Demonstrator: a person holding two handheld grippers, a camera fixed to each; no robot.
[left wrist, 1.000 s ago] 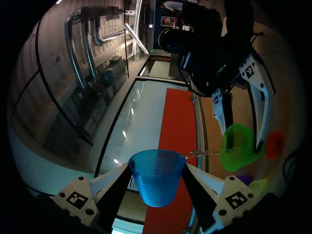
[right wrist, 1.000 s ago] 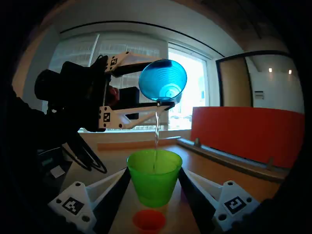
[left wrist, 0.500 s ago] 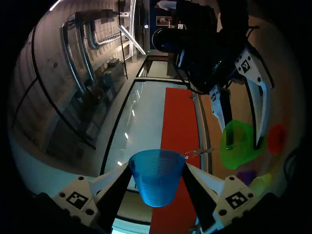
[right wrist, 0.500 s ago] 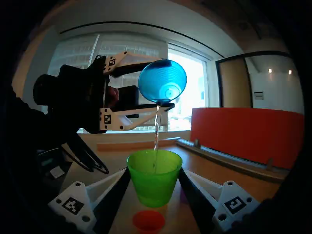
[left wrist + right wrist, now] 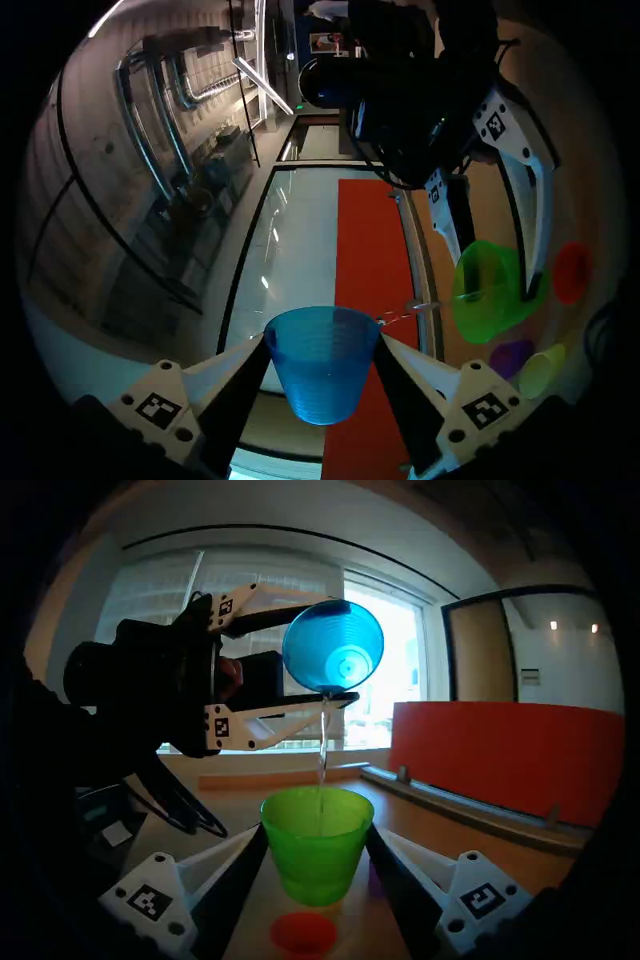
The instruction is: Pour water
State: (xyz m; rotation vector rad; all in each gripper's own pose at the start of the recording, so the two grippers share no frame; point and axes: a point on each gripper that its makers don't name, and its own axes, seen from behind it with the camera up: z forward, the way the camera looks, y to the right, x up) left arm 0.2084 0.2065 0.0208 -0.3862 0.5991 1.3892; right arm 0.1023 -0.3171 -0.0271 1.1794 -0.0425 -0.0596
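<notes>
The jaws of our left gripper (image 5: 322, 352) pinch the blue cup (image 5: 322, 384), tipped above the green cup (image 5: 317, 856), which the jaws of our right gripper (image 5: 318, 836) pinch. A thin water stream (image 5: 322, 748) falls into it; we judge the pouring is underway, not yet finished.

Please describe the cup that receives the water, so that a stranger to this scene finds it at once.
Look to the wooden table beside the long red panel. There the right gripper holds the green cup upright between its fingers, under the tilted blue cup. It alone is green, and the thin water stream falls into it.
</notes>
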